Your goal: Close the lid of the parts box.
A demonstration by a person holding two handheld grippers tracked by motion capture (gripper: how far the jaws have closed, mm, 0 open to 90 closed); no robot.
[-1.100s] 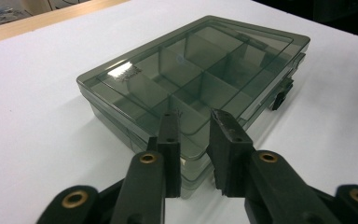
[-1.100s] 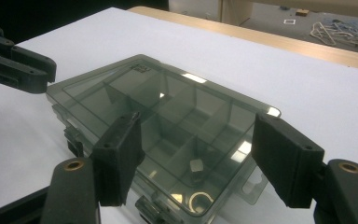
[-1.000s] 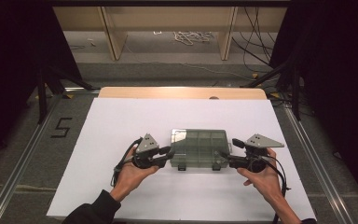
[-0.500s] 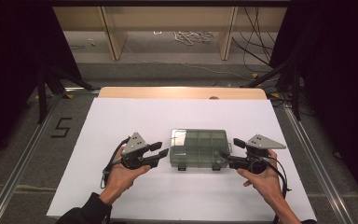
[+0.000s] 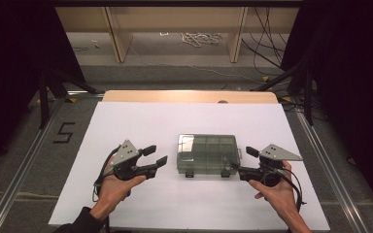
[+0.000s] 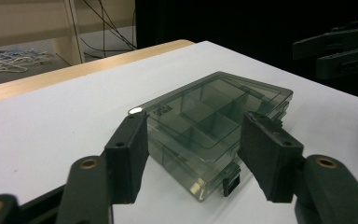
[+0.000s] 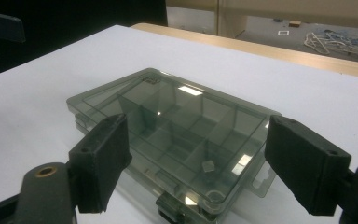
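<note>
A closed, smoke-tinted compartment box (image 5: pixel 207 155) lies on the white table (image 5: pixel 141 121), nearer the front edge than the back. The left tongs (image 5: pixel 154 156) gape wide just off its left side, holding nothing. The right tongs (image 5: pixel 240 161), equally spread and empty, sit at its right front corner. One small loose piece (image 7: pixel 208 167) lies inside a compartment.

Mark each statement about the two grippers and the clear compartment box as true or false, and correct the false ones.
1. The compartment box has its lid closed. True.
2. The left gripper is clamped on the box. False: it is open, clear of the box's left side.
3. The box lies on a white table. True.
4. The right gripper is shut. False: it is open, at the box's right end.
5. A small pale piece sits in one compartment. True.
</note>
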